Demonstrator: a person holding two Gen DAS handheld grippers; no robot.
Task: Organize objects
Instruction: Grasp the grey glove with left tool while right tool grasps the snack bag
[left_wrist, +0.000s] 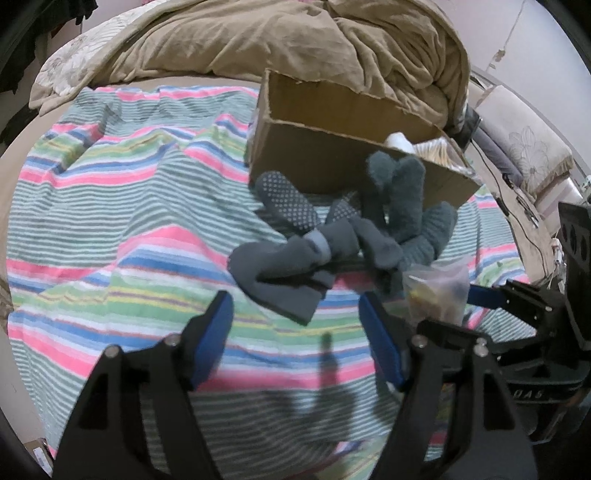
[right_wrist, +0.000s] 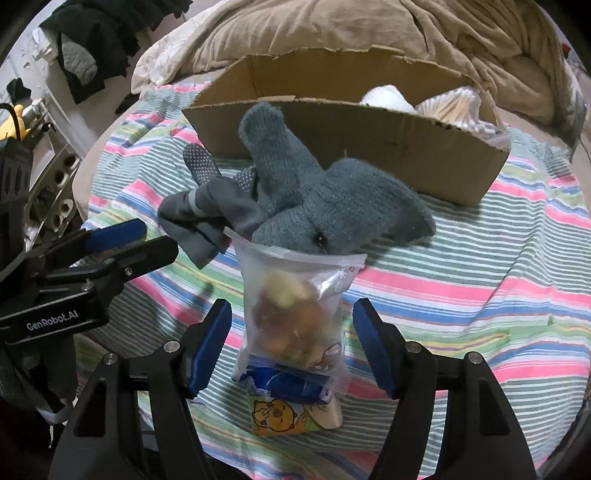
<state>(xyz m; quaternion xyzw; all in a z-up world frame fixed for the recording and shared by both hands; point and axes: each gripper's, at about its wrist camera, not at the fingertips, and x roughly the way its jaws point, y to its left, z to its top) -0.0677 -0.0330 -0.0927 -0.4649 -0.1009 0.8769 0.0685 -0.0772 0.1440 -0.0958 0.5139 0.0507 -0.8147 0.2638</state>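
Blue-padded fingers of the right gripper (right_wrist: 291, 347) stood wide apart on either side of a clear zip bag (right_wrist: 295, 317) of snacks, their pads clear of the plastic, so the bag lay free on the striped sheet (right_wrist: 480, 280) rather than being held. Under the bag's near end lay a small packet (right_wrist: 291, 417) printed with a cartoon animal. Just beyond the bag's top edge sat a heap of grey socks (right_wrist: 332, 206), some fluffy and some dotted with white grip spots, one fluffy sock propped up against the front wall of a cardboard box (right_wrist: 406, 147). Inside that box, at its right end, some white and pale things showed, too unclear to name. Off to the left, the left gripper (left_wrist: 295, 332) hovered over bare striped sheet just short of the sock heap, its jaws likewise spread wide with nothing between them; a flat dark grey sock (left_wrist: 288, 273) lay just ahead of its fingertips. Behind the box rose a rumpled tan blanket (left_wrist: 295, 40), and dark clothes (right_wrist: 99, 44) hung at the far left of the room.
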